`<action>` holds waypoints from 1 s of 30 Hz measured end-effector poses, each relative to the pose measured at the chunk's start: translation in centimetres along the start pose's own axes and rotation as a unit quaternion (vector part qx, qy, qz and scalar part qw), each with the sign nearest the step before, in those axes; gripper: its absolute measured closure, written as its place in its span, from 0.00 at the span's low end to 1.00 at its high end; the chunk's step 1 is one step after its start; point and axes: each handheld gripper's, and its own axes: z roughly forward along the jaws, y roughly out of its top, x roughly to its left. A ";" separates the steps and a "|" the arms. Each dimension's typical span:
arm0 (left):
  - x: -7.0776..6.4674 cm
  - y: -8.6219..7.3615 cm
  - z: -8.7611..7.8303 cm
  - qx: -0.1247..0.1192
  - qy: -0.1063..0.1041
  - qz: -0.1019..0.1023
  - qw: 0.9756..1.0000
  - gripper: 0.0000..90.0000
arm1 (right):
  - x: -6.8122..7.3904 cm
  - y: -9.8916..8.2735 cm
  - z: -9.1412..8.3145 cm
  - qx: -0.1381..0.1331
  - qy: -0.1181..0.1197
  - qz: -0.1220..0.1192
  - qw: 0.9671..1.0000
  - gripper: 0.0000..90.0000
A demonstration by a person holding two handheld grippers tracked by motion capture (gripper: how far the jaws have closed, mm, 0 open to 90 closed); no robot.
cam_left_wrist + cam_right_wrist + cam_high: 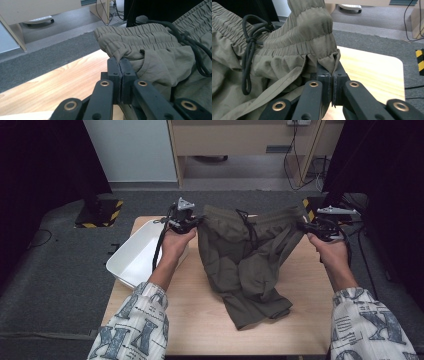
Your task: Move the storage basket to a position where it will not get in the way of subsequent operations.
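A pair of olive-green shorts (pixel 245 265) with an elastic waistband and a black drawstring (pixel 246 220) hangs between my two grippers above the wooden table (pixel 305 320); its legs lie crumpled on the tabletop. My left gripper (pixel 196 222) is shut on the waistband's left end, and the cloth (pixel 140 52) is pinched between its closed jaws (pixel 121 67). My right gripper (pixel 303 226) is shut on the waistband's right end, with a fold of the shorts (pixel 307 37) clamped at its tips (pixel 333 72). The drawstring (pixel 249 60) dangles in a loop near the waistband's middle.
A white rectangular tub (pixel 135 255) sits on the table's left edge, under my left forearm. Black-and-yellow striped floor blocks (pixel 100 212) stand beyond the table on grey carpet. A wooden desk (pixel 240 140) with cables lies farther back.
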 end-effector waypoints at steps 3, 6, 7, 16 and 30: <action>0.4 0.8 0.9 0.008 0.001 -0.002 1.000 0.98 | -0.6 0.8 0.4 0.000 -0.003 0.005 1.000 0.97; 0.6 1.3 1.7 0.013 0.000 -0.005 1.000 0.98 | -1.3 1.3 1.4 0.008 -0.005 0.010 1.000 0.97; 0.6 1.5 2.0 0.017 0.000 -0.004 1.000 0.98 | -1.5 1.4 1.6 0.009 -0.006 0.012 1.000 0.97; 1.6 2.8 4.9 0.049 0.038 -0.027 0.998 0.68 | -3.0 2.3 5.9 0.012 -0.029 0.029 0.999 0.51; -3.0 -0.3 -0.1 0.011 0.004 0.007 1.000 0.41 | 1.0 -2.7 3.5 0.032 -0.002 0.012 0.999 0.22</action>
